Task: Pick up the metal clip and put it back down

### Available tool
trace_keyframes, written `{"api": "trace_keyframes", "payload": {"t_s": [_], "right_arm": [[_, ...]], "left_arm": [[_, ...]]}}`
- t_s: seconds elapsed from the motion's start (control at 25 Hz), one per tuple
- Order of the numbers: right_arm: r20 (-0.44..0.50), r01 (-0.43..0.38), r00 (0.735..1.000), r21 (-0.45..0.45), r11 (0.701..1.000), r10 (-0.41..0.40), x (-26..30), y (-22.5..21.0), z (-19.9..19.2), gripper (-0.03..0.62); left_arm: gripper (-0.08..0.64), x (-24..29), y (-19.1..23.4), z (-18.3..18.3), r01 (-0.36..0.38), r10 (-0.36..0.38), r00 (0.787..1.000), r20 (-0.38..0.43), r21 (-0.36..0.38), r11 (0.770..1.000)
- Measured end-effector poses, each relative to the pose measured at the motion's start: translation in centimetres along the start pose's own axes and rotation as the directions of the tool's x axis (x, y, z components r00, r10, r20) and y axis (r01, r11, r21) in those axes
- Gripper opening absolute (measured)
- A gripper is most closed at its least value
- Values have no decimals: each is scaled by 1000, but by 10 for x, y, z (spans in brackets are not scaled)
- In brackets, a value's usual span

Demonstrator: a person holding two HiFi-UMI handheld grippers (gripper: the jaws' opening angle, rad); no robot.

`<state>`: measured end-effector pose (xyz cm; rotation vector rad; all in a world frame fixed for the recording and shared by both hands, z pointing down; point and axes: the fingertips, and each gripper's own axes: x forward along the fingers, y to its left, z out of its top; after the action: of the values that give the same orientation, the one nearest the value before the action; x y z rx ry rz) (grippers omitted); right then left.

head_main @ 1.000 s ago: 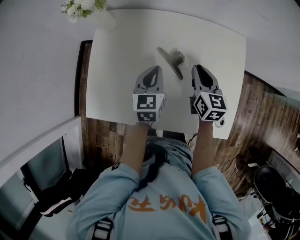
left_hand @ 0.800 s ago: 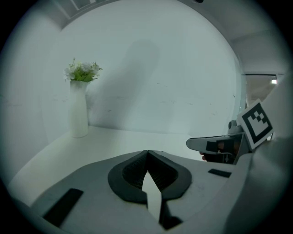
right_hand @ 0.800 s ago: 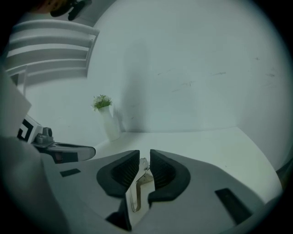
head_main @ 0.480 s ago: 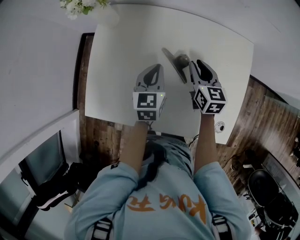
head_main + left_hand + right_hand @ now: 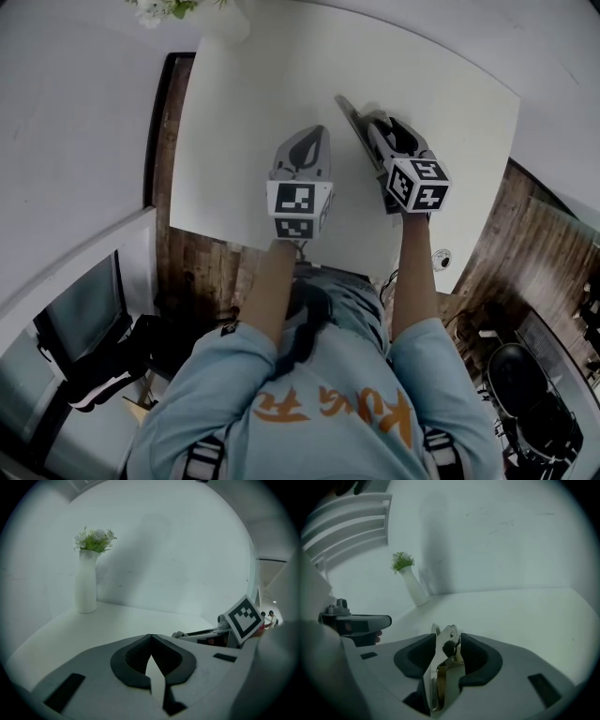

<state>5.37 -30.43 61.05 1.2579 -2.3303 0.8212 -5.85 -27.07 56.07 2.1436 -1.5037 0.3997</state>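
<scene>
The metal clip (image 5: pixel 351 116) lies on the white table (image 5: pixel 234 159), a long silver spring clamp with a dark pivot. My right gripper (image 5: pixel 378 129) sits over its near end. In the right gripper view the clip (image 5: pixel 444 663) stands between the two dark pads (image 5: pixel 482 660). Those jaws have just been opening and stand wide, with a small gap on the right side. My left gripper (image 5: pixel 312 139) hovers to the clip's left, and its fingertips (image 5: pixel 150 637) meet with nothing held.
A white vase (image 5: pixel 86 587) with small flowers stands at the table's far left corner, also seen as the vase (image 5: pixel 413 590) in the right gripper view. A white wall backs the table. Wooden floor and the person's body lie below the near edge.
My right gripper has moved forward and down onto the clip, so the clip now sits between its jaws. The left gripper has barely shifted.
</scene>
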Motion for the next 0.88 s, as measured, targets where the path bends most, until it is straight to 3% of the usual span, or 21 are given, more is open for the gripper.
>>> {"api": "trace_keyframes", "payload": {"t_s": [0.32, 0.6, 0.88], "right_arm": [[-53, 4, 999, -20, 1000, -5, 6, 8, -10, 149], [-75, 12, 997, -112, 994, -20, 5, 25, -8, 98], [-90, 85, 991, -174, 981, -101, -3, 39, -11, 72]], "left_arm": [[17, -7, 8, 1, -2, 3, 1000, 4, -11, 1000], [17, -15, 6, -2, 17, -17, 1000, 11, 0, 1000], [17, -31, 10, 0, 28, -28, 999, 29, 14, 1000]]}}
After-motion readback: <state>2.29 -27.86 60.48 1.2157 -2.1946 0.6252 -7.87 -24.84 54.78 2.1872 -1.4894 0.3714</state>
